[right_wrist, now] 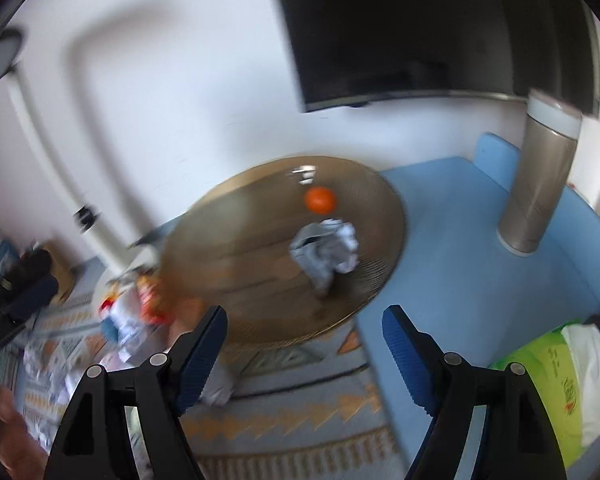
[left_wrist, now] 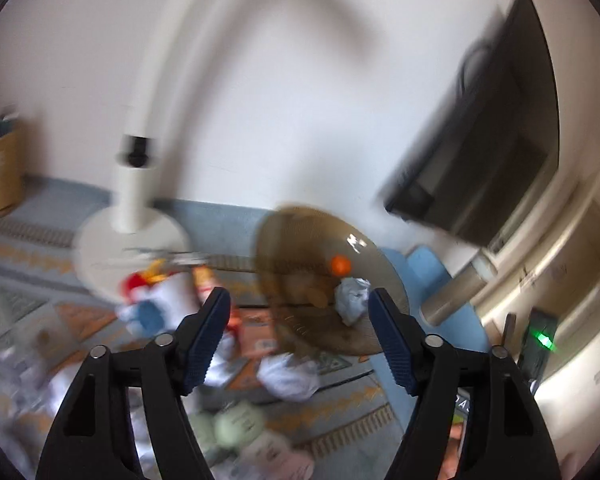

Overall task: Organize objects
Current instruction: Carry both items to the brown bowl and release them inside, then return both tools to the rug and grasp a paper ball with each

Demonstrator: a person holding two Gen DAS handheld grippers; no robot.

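Both views are motion-blurred, the left wrist view worst.

Left gripper (left_wrist: pixel 298 334): jaws wide apart, nothing between the pads. It hangs over the patterned cloth (left_wrist: pixel 332 408) with clutter below: crumpled white paper (left_wrist: pixel 288 374), a red-and-white packet (left_wrist: pixel 152 296), pale green items (left_wrist: pixel 236 424) at the near edge.

Right gripper (right_wrist: pixel 304 354): also spread wide, holding nothing. Another paper wad (right_wrist: pixel 218 384) lies just beside its left finger on the cloth.

Brown glass plate (right_wrist: pixel 284 248) sits far of both grippers, partly over the cloth and beside a light blue mat (right_wrist: pixel 452 264) on its right. In the plate: a small orange fruit (right_wrist: pixel 320 199) at the far side, and a crumpled paper ball (right_wrist: pixel 326 250) just near of it, close to touching; can't tell contact.

Gold tumbler with a white lid (right_wrist: pixel 540 184) stands on the blue mat, far right. Green packet (right_wrist: pixel 552 380) at the near right. Dark monitor (right_wrist: pixel 420 28) on the wall above. White lamp (left_wrist: pixel 134 196) stands far left on a round base.
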